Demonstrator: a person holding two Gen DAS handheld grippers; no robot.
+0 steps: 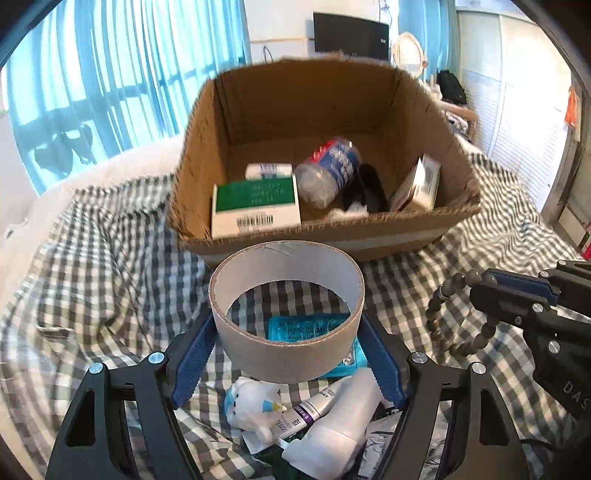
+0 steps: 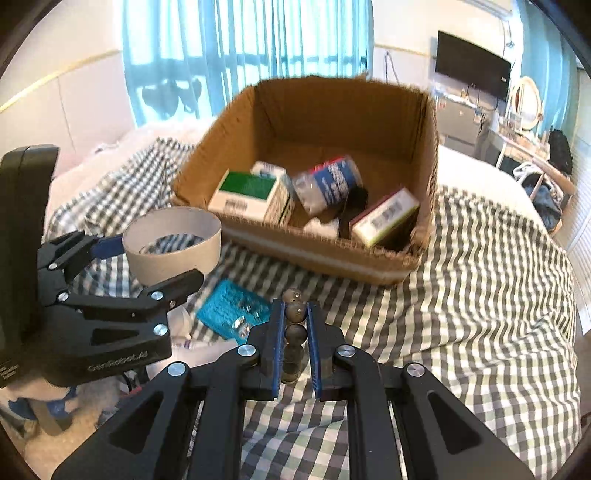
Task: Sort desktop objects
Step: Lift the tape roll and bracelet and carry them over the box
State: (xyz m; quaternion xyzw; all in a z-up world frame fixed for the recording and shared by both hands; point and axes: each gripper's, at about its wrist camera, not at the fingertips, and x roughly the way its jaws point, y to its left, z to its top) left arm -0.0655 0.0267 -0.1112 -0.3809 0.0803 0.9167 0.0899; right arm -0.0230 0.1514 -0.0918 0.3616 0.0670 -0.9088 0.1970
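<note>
Two held items, near side of open brown cardboard box (image 1: 207, 147).
Left gripper (image 1: 286, 354) clamps wide grey cardboard ring (image 1: 288, 354); right gripper (image 2: 295, 325) pinches dark bead string (image 2: 295, 314), lower end hidden.

1. A checked cloth (image 1: 92, 295) covers the bed under everything.
2. Blue curtains (image 1: 122, 74) hang over the far left window.
3. A dark screen (image 1: 351, 35) is mounted on the far wall.
4. A round mirror (image 1: 408, 53) stands just right of the screen.
5. White louvred doors (image 1: 524, 122) are at far right.
</note>
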